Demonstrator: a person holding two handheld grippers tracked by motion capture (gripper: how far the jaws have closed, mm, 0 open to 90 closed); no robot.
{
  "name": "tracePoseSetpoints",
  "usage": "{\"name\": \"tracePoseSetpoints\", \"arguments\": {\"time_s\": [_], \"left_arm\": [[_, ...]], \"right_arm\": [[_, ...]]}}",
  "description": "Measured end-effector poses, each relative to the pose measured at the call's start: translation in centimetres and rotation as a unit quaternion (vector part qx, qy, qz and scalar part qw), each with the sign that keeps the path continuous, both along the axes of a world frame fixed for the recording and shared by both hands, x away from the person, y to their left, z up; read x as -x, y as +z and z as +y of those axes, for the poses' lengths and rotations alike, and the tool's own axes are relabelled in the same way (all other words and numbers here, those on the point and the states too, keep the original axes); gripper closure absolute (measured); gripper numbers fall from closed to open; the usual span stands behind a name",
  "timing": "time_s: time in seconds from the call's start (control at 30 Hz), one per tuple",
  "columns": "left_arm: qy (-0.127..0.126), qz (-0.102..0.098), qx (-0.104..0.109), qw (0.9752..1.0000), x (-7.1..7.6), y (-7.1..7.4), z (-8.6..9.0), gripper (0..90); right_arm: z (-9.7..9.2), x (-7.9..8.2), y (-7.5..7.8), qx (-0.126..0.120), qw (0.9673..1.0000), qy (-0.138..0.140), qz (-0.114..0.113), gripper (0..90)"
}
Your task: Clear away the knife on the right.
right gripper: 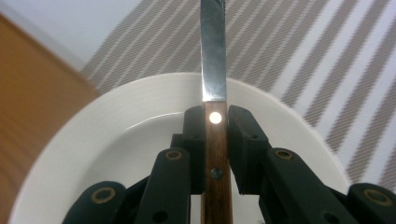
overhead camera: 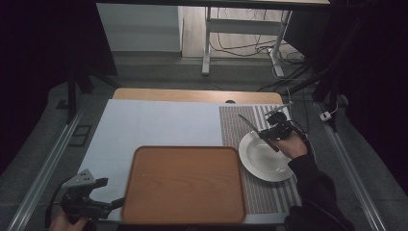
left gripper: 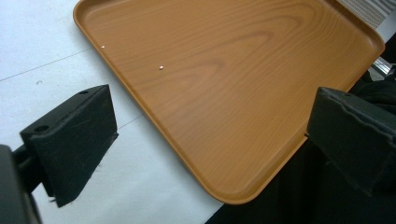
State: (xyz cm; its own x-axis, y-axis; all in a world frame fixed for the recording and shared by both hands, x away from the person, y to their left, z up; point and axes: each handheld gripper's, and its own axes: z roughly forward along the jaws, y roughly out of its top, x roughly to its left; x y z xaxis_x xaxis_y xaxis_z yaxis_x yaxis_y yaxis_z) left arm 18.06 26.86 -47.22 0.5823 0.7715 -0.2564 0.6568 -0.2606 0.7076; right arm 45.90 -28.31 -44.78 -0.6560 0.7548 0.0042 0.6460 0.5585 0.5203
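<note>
- Wooden-handled knife (right gripper: 215, 154) sits clamped between the 2 black jaws of the right gripper (right gripper: 215, 140); in the right gripper view the pads press on both sides of the brown handle, just below the bright rivet, and the steel blade runs straight up out of the grip.
- From the high view, the right gripper (overhead camera: 273, 131) is over the far rim of the white plate (overhead camera: 260, 161), and the knife's blade (overhead camera: 248, 123) slants up and to the left, clear of the table.
- That plate rests on the striped placemat (overhead camera: 243, 125) at the right side of the table; in the right gripper view the plate (right gripper: 116, 121) lies directly under the held knife, with the placemat's (right gripper: 327, 70) grey and white stripes beyond it.
- A dark sleeve (overhead camera: 312, 190) and a hand (overhead camera: 294, 144) come in from the lower right and carry this gripper.
- An orange-brown wooden tray (overhead camera: 185, 185) lies near the front edge of the table, just left of the plate, its right edge overlapping the placemat's left edge.
- A pale sheet (overhead camera: 149, 125) covers the table under the tray.
- The left gripper (overhead camera: 94, 199) hangs at the near left corner, just beside the tray's left edge, with a grey 3-cornered plate on top.
- In the left gripper view its jaws stand wide apart with nothing between them, and the tray's (left gripper: 224, 84) rounded near corner lies below the gap, untouched.
</note>
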Motion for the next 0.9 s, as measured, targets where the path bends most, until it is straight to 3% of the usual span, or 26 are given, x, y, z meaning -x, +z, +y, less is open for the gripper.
{"name": "tracePoseSetpoints", "arguments": {"time_s": [0.57, 0.9], "left_arm": [[-0.001, 0.000, -0.001, 1.0000, 0.0, 0.0, 0.0, 1.6], [-0.002, 0.000, -0.003, 1.0000, -0.1, 0.0, 0.0, 1.7]], "right_arm": [[4.4, 5.9, -0.2, -0.015, 0.9970, 0.076, 0.003, 78.0], [7.2, 9.6, -0.6, -0.016, 0.9924, 0.122, 0.010, 78.0]]}}
